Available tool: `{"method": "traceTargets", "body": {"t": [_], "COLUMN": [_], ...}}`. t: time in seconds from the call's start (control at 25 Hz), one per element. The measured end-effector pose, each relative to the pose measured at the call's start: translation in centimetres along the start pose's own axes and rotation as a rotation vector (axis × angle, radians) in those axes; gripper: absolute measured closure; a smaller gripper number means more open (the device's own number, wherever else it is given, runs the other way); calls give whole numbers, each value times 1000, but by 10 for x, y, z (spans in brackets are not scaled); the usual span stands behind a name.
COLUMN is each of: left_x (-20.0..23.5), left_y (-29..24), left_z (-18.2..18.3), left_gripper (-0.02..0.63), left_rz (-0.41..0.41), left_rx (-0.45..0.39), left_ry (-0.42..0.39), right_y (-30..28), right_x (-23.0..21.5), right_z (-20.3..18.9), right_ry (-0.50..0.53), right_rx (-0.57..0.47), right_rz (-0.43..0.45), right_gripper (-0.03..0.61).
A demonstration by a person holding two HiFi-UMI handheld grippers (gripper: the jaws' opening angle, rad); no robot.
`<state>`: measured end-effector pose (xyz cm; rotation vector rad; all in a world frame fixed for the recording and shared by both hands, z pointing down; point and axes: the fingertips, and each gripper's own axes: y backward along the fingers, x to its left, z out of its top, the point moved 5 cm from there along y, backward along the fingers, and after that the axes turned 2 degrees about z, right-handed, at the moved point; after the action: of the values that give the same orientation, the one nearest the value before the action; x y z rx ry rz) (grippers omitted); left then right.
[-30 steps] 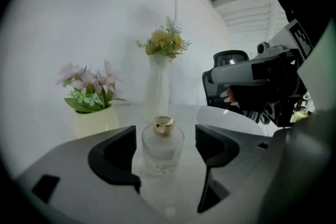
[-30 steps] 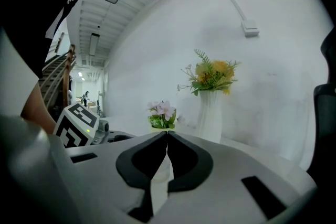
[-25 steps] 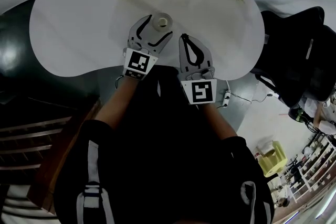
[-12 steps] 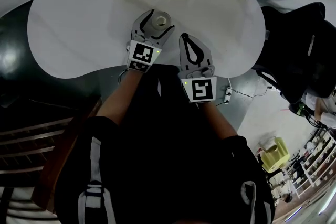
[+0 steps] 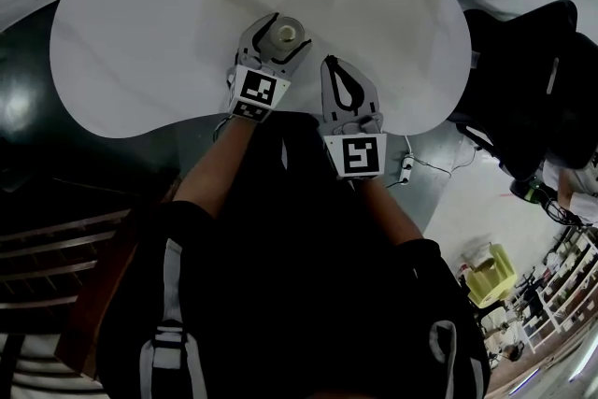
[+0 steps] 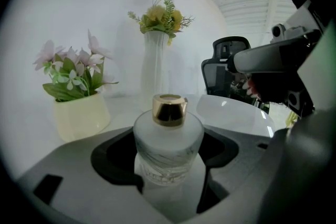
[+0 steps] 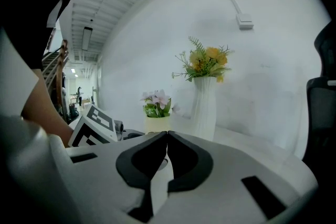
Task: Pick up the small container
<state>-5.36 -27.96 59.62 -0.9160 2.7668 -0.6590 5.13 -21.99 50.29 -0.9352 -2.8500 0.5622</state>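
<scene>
- My right gripper (image 5: 334,63): jaws together, empty, over the bench (image 5: 140,42) edge.
- My left gripper (image 5: 286,35): jaws wide, either side of the container (image 6: 168,144), which stands upright on the bench. Gaps show on both sides.
- Step: I should close evenly on the frosted body below the cap (image 6: 169,109), then lift straight.
- Count: one container, two grippers; beyond, one pot (image 6: 81,113) and one vase (image 6: 155,73) of flowers.
</scene>
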Motion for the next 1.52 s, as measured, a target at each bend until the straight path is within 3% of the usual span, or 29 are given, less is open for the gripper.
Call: {"method": "traceTargets", "body": {"t": [0.4, 1.52], "left_x": [3, 33], "left_y": [9, 130], "left_z": [16, 203], "left_gripper": [279, 279], "left_rz": [-7, 216], "left_rx": [-26, -277], "left_ry": [23, 11], "right_y": [-4, 20], "right_x": [-7, -29], "right_z": [26, 151], "right_ry": [18, 132], "right_rx": [-73, -383], "right_rz": [-39, -196], "right_gripper": [557, 557]}}
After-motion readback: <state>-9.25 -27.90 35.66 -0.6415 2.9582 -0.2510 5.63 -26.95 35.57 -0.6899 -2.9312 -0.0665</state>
